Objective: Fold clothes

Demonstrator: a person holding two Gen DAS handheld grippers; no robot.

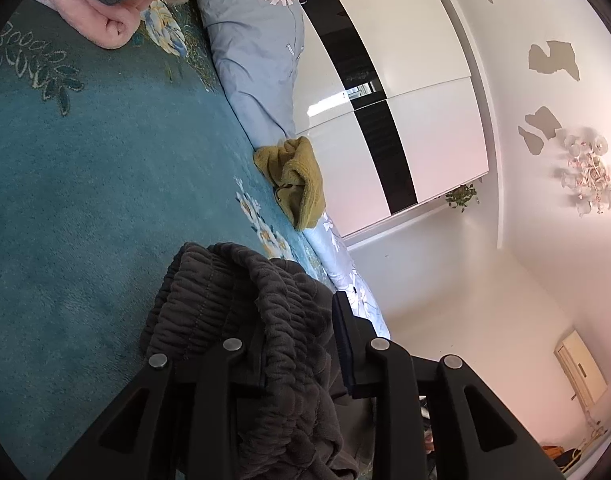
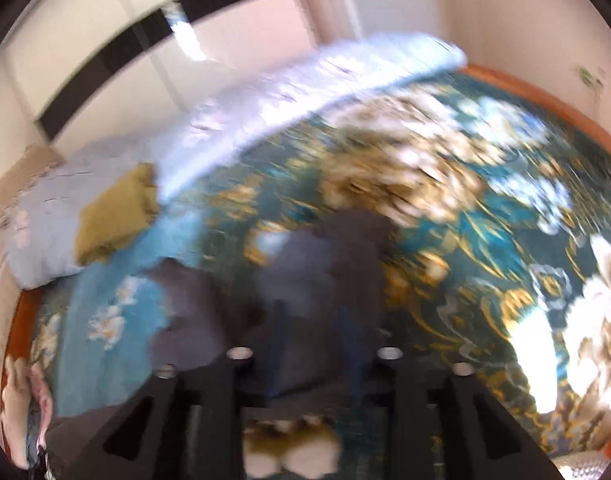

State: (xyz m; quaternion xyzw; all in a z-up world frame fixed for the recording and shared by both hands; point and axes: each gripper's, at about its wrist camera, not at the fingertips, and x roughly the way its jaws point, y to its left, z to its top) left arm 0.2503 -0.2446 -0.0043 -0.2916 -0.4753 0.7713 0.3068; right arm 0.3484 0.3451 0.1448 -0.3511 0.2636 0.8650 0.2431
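Trousers (image 1: 265, 320) of dark grey fleece, waistband ruched, bunch between our left gripper (image 1: 301, 344) pads; whether they pinch, we cannot tell. Below lies plush teal floral blanket (image 1: 85, 184), a crumpled mustard towel (image 1: 295, 178) further off. Our right gripper (image 2: 311, 344) is blurred, jaws parted over the fabric.

dark grey pants (image 1: 241, 304) | bunched elastic waistband | on teal bedspread (image 1: 85, 184)

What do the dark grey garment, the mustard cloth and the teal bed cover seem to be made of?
Dark grey garment: soft fleece-like knit, matte, with a gathered, puckered elastic band. Mustard cloth: probably terry or plush, with a nubby, looped surface. Teal bed cover: short-pile plush or velvet, slightly shiny, with printed flowers.
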